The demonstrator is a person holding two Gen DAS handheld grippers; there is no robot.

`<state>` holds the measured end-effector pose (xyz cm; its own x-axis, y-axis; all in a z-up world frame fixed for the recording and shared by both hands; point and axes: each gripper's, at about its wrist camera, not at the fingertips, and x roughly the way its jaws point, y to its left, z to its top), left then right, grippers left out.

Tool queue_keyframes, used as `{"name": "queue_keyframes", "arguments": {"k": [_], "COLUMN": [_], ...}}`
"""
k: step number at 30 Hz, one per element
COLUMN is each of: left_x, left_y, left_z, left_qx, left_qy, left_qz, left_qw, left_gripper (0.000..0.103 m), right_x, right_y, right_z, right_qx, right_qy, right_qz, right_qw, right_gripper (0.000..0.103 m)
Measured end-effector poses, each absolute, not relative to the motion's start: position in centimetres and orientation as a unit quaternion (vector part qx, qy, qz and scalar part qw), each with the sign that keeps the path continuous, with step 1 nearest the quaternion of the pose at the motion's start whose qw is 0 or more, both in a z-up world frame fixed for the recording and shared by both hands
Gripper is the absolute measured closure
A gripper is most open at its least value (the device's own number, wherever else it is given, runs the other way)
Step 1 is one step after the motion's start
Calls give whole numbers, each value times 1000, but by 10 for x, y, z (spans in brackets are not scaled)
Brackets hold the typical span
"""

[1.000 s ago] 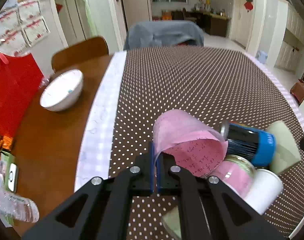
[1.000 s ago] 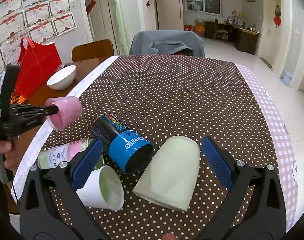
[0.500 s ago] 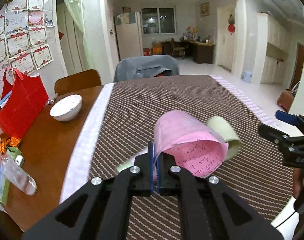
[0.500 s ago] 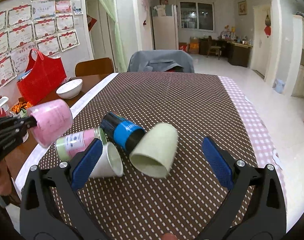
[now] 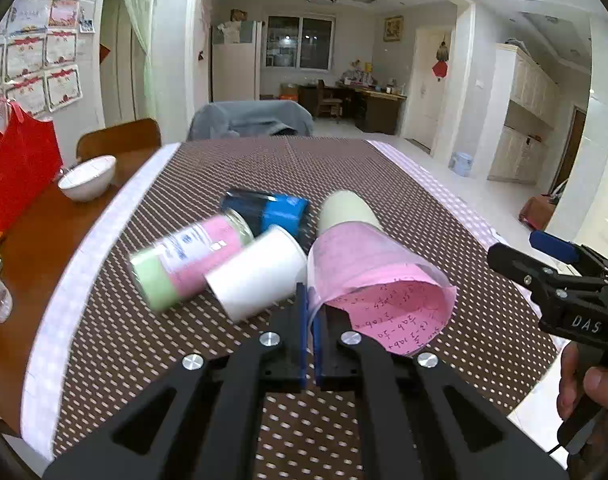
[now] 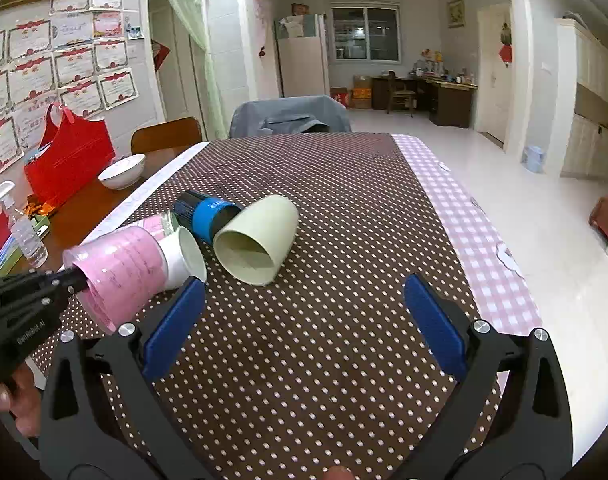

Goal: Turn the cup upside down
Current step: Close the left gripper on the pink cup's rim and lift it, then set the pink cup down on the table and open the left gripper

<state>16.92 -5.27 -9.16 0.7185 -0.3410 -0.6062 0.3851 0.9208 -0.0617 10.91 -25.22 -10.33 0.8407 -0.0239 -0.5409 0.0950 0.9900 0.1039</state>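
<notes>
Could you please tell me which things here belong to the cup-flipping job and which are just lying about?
Job: pink cup, pinched at its rim by the left hand-held gripper; right hand-held gripper, open.

Lying about: white bowl, red bag, water bottle.

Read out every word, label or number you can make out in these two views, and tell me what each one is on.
"DAS": white letters on the right gripper body, cut off at the frame edge.
"GenRobot AI", uncertain: small print on the left gripper body.
Handwritten sums on the pink cup: digits like "306", mostly unreadable.
Label on the pink and green jar: too blurred.
Print on the blue can: too blurred.
Wall certificates: too small.
</notes>
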Motion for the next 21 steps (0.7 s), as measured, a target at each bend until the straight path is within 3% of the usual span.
{"name": "queue_keyframes", "arguments": {"k": [12, 14, 15, 16, 21], "left_x": [179, 179, 178, 175, 155], "left_y": [-71, -73, -74, -74, -72], "left_z": [-146, -150, -152, -152, -147], "left_qx": [34, 40, 44, 47, 68], "left_qy": [359, 366, 368, 366, 346], "left_qz": [-197, -198, -197, -193, -190], "left_qw": [912, 909, 908, 909, 916], "left_gripper": [99, 88, 59, 37, 26], "right_x": [89, 87, 86, 85, 84], "right_y": [-261, -261, -260, -260, -257], "right_z": [-117, -117, -117, -117, -118], "right_qx": [71, 72, 71, 71, 74], "right_qy": [289, 288, 288, 289, 291], "right_qz": [-43, -42, -41, -40, -33], "right_qw": [954, 954, 954, 954, 953], "right_gripper": [6, 6, 6, 6, 6]}}
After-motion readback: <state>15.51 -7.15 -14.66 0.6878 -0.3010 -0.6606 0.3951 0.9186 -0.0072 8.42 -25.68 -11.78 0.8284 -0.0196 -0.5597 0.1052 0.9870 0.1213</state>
